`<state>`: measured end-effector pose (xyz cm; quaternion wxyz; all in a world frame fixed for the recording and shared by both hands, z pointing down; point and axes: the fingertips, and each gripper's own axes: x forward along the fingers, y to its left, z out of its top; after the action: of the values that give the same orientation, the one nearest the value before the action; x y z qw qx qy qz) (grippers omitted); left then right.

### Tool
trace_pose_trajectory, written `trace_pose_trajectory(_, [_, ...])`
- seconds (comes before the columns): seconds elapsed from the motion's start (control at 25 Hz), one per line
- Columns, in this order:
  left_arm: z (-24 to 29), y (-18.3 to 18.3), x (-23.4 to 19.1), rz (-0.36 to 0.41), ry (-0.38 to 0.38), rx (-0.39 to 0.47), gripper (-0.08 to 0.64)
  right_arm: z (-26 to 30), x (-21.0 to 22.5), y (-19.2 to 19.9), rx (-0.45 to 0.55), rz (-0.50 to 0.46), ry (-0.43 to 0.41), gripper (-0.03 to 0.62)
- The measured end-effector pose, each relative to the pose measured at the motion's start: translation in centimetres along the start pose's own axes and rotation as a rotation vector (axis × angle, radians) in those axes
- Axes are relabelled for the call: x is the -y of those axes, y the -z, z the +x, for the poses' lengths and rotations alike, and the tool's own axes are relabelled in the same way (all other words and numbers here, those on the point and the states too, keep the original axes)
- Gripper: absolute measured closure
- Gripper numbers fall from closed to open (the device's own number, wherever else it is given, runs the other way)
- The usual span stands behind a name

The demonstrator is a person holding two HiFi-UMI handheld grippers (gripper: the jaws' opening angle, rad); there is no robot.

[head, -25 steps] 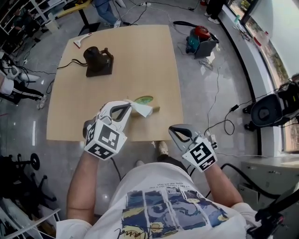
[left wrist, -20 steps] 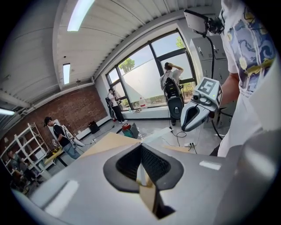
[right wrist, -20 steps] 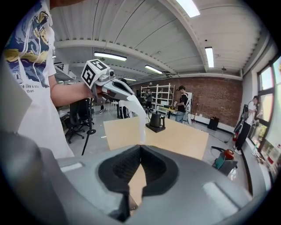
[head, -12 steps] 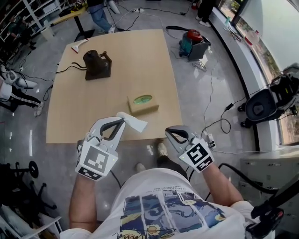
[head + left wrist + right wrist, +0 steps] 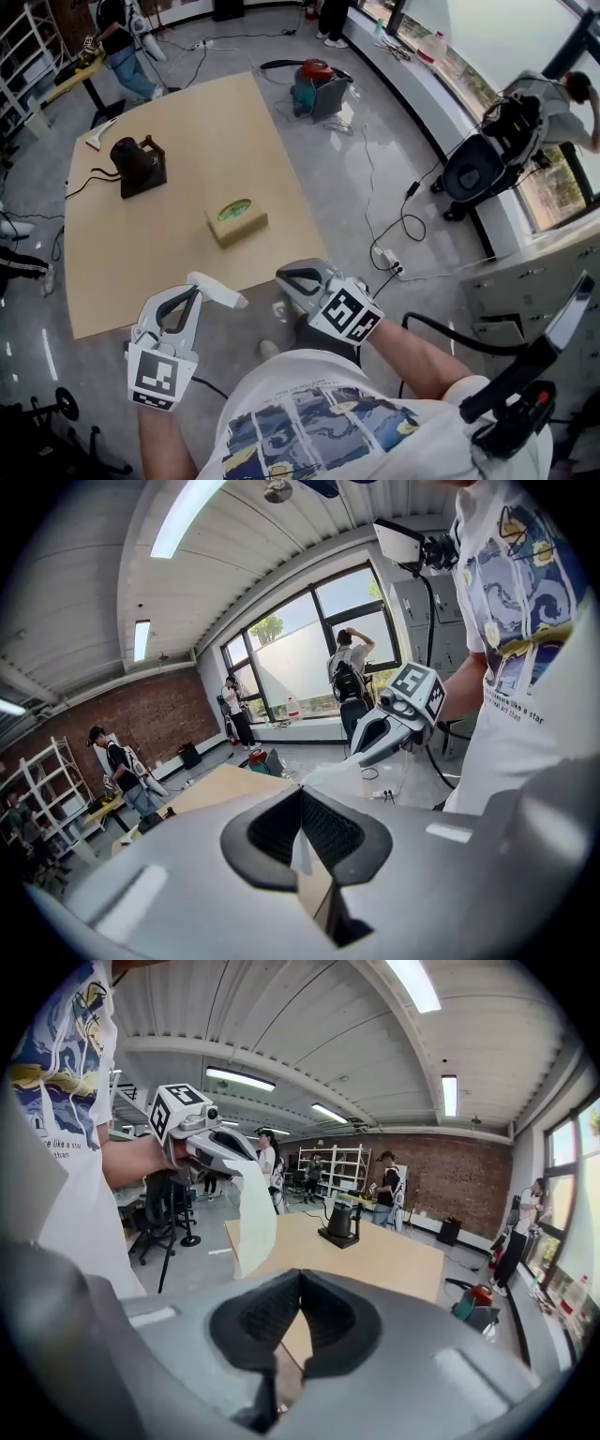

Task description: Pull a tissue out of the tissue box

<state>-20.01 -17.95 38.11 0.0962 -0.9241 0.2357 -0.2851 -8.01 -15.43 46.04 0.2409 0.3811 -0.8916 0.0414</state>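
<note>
Pulled back from the tissue box, the left gripper pinches the freed tissue. The right gripper is clenched, empty. The job looks done.

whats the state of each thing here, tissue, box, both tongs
tissue box: upright on the table, opening facing up
tissue: fully out of the tissue box, pinched at one end
left tongs: shut on the tissue
right tongs: shut, empty
</note>
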Motion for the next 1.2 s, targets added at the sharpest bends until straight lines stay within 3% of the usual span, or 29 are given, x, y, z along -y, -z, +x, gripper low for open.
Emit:
trace_pose_trajectory(0.52, [-0.4, 0.6, 2.9, 0.032, 0.055, 0.032, 0.554, -1.3, -2.1, 1.3, -0.033, -0.01, 0.064, 0.589])
trace_pose_trajectory(1.2, [-0.1, 0.4, 3.8, 0.026, 0.067, 0.031, 0.554, -1.3, -2.6, 1.7, -0.043, -0.035, 0.064, 0.589])
